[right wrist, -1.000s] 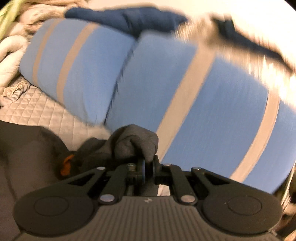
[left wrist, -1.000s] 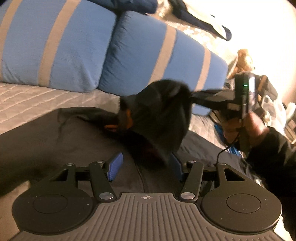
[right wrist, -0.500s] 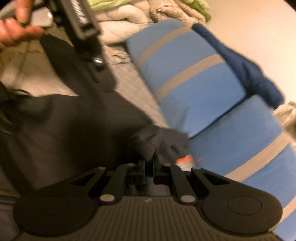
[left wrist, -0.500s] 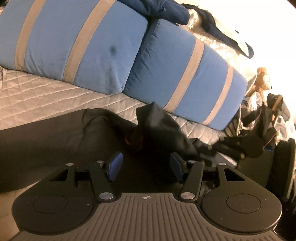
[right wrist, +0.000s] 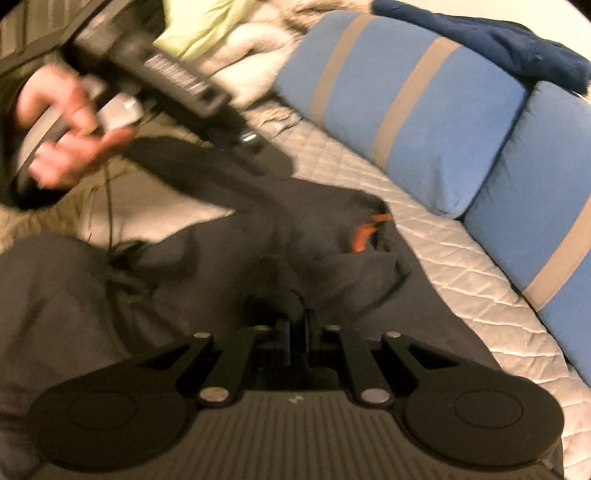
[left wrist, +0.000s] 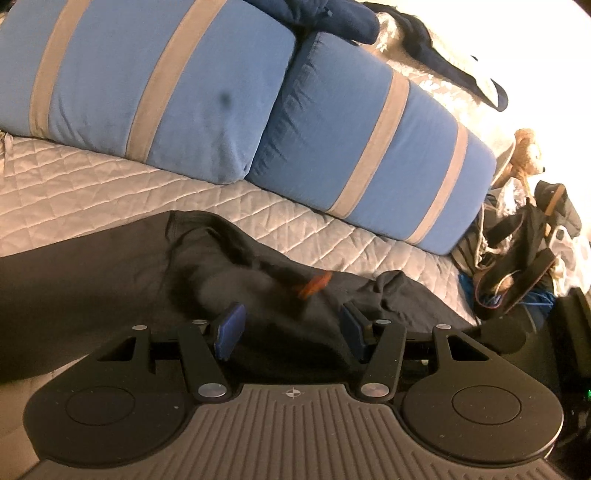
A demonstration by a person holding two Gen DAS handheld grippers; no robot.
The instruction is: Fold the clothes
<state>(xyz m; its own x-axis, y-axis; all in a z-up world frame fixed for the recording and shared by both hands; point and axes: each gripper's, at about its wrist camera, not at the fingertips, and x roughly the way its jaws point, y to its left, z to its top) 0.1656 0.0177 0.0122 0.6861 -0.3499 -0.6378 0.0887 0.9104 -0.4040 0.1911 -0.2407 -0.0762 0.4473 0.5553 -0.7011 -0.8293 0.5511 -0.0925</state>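
1. Lowered since a second ago, the raised fold of the dark garment [left wrist: 110, 280] now lies flat on the quilt [left wrist: 92, 192], no longer lifted toward the pillows [left wrist: 369, 122].
2. Left gripper [left wrist: 291, 328] hovers over the garment's middle, blue pads [left wrist: 229, 328] spread wide, nothing between them.
3. Right gripper [right wrist: 295, 332] stays pinched tight on a bunched fold of the garment, fingers nearly touching.
4. An orange tag [right wrist: 364, 230] shows at 12 o'clock from the right gripper, near the crumpled collar area.
5. A hand [right wrist: 70, 136] at 10 o'clock in the right view holds the left gripper's handle, blurred.
6. A navy cloth [left wrist: 325, 14] lies atop the pillows at 12 o'clock.
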